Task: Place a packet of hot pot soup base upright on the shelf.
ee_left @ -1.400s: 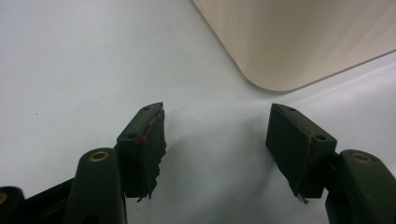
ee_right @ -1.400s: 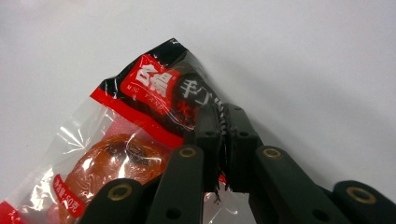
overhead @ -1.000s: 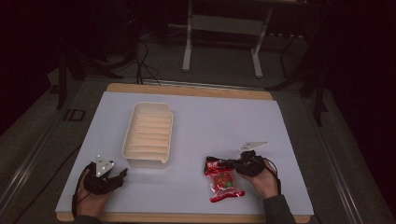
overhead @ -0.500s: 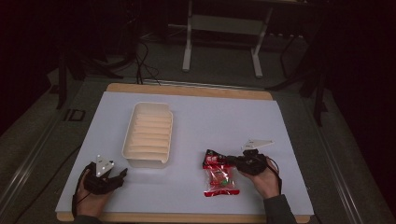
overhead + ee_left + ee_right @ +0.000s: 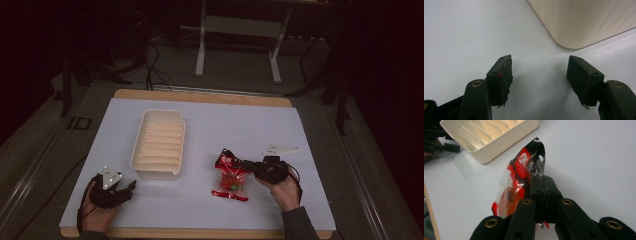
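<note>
We have the snack bag (image 5: 230,176) pinched in our right gripper (image 5: 243,164) but not yet in the tray (image 5: 159,144), while our left gripper (image 5: 129,186) waits spread and empty.

Snack packet (image 5: 520,182) lower end hidden behind right gripper (image 5: 543,185).

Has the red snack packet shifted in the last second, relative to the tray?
Yes. The red-and-black plastic snack packet, pinched by the right tool, swung slightly toward the white ribbed plastic tray.

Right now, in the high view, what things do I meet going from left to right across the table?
Left tool → white tray → red snack bag → right tool, shut on the bag's top edge.
</note>
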The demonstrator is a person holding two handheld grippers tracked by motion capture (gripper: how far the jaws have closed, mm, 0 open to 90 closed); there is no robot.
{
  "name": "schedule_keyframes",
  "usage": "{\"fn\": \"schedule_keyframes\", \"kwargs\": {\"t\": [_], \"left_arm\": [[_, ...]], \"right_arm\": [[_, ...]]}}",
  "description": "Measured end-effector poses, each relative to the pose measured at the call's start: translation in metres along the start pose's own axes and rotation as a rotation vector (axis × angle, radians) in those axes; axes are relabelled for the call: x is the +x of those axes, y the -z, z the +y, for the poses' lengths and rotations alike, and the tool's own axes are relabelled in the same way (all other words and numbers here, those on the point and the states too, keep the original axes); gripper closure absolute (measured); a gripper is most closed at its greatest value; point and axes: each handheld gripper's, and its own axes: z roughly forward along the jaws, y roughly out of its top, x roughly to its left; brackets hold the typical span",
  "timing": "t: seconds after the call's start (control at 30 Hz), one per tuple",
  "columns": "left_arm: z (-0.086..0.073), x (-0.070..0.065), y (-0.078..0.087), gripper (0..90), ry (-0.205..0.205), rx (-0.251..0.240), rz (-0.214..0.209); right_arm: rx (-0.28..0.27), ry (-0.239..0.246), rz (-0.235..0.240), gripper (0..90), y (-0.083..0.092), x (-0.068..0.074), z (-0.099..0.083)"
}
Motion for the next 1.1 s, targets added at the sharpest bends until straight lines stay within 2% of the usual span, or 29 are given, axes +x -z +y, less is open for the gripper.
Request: {"fn": "schedule_keyframes", "kwargs": {"t": [0.57,1.1], "left_arm": [[0.000,0.000,0.000,37.4,0.002,-0.005,0.001],[0.000,0.000,0.000,37.4,0.002,-0.006,0.001]], "right_arm": [[-0.067,0.028,0.004,89.1,-0.005,0.009,0.026],[-0.102,0.046,0.040,89.1,-0.015,0.017,0.048]]}}
